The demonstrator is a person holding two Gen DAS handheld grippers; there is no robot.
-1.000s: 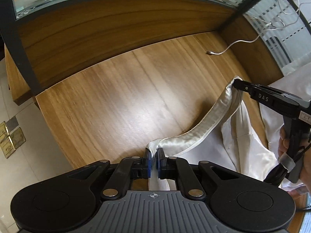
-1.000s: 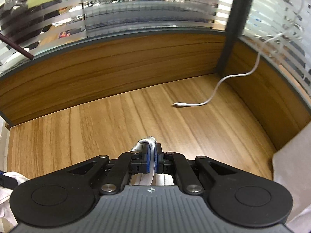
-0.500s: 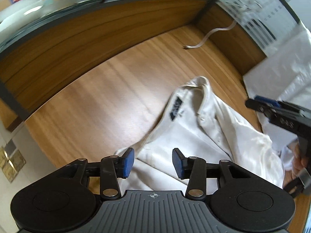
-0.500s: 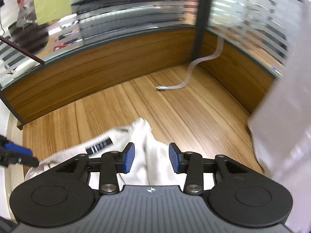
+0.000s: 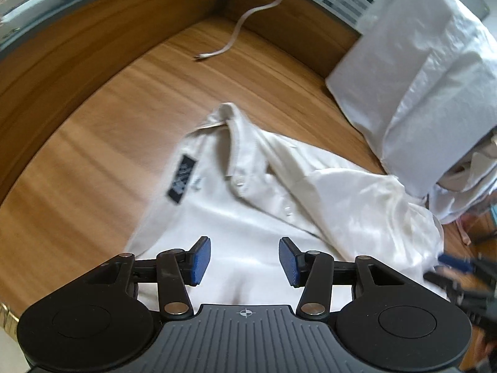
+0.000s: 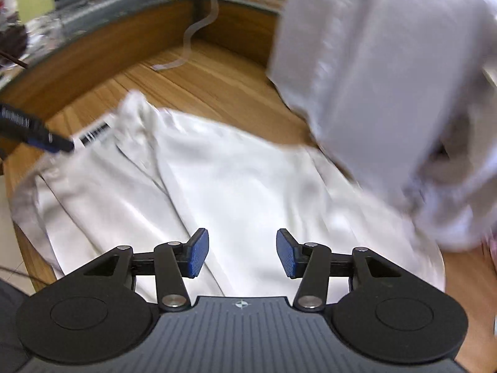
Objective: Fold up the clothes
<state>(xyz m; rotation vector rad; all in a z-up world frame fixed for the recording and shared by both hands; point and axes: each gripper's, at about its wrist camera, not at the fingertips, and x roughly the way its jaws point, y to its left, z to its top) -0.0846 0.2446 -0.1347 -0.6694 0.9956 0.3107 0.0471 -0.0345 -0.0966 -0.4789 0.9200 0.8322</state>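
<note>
On the wooden table (image 5: 93,161), your left gripper (image 5: 244,259) and right gripper (image 6: 242,258) are opening, pinching nothing; the rumpled cream button-up shirt (image 5: 279,199) could fold crooked.

1 white shirt (image 5: 264,205), 1 heap of pale clothes (image 5: 428,71), 1 white cable (image 5: 236,34), 1 wooden table (image 5: 93,161).

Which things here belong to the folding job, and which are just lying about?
Job:
shirt
left gripper, opening, nothing between fingers
right gripper, opening, nothing between fingers

Lying about:
cable
clothes pile
</note>
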